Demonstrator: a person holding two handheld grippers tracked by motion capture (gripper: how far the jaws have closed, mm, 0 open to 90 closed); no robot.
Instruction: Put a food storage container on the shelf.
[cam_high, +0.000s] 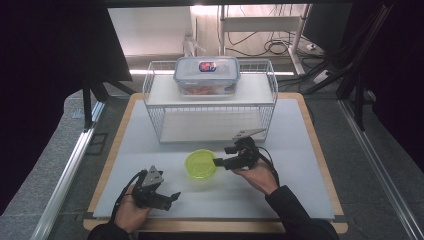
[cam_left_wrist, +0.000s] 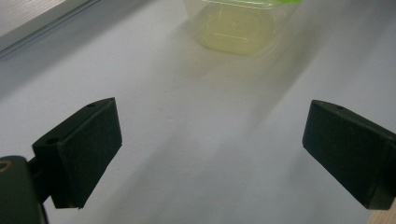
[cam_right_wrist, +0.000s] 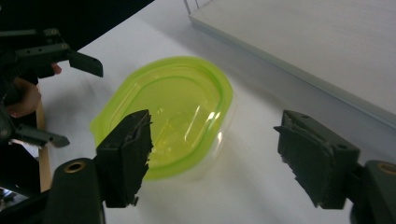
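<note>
Centre frame, open right tool (cam_high: 218, 162) reaches the green-lidded container (cam_high: 201, 164), not yet gripped; open left tool (cam_high: 172, 196) waits lower left.

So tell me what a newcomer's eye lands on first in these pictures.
The bright lime-green lidded container stands out most, sitting on the white mat in front of the wire rack. The right gripper is at its edge with jaws open, and the left gripper waits open nearer the person. On the rack's top shelf sits a clear blue-rimmed food box.
</note>
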